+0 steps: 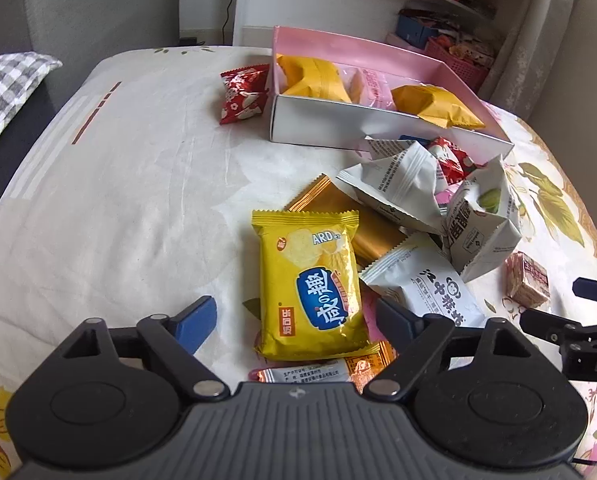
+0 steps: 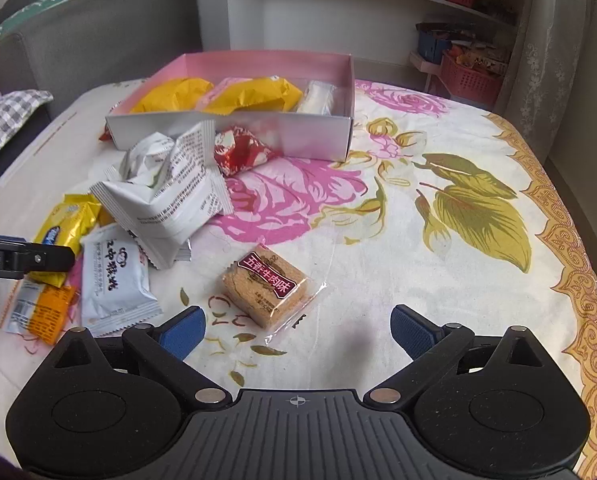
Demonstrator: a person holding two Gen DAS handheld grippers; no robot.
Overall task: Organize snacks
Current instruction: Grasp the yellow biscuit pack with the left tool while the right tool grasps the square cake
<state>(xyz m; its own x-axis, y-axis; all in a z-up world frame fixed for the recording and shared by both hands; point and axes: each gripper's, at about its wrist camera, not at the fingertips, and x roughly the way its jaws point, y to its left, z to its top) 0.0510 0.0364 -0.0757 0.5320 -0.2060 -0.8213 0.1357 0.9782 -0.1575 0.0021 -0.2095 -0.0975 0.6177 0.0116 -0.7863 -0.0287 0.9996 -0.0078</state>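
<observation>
Found the left claw [image 1: 296, 320] spread, pointing steeply down, with the lower end of the yellow packet [image 1: 310, 280] lying between its blue pads but not yet pinched. Looked best to lower a touch more and close squarely across the packet's width, since the foil was puffy and likely to slip from a shallow nip. Worth keeping the pad at three o'clock clear of the white packet [image 1: 430, 292] just beside it, and of the orange packet [image 1: 368, 364] tucked underneath at six o'clock, so that only one snack came up.

Found the right claw [image 2: 298, 330] spread too and holding nothing, with the wrapped biscuit block [image 2: 268, 286] just ahead at eleven o'clock on the floral cloth [image 2: 418, 260]. Needed a small nudge forward and toward nine o'clock to centre on the block, then a grip on the firm sides and not on the loose clear wrapper.

Further off, at one o'clock from the left claw, saw a heap of crumpled white packets [image 1: 402, 188] between the loose snacks and the pink box [image 1: 378, 124]. Judged it wise to lift high over that heap, then drop into the bare gaps between the yellow bags already inside. Beyond, at eleven o'clock, left the red packet [image 1: 244, 92] beside the box for later.
</observation>
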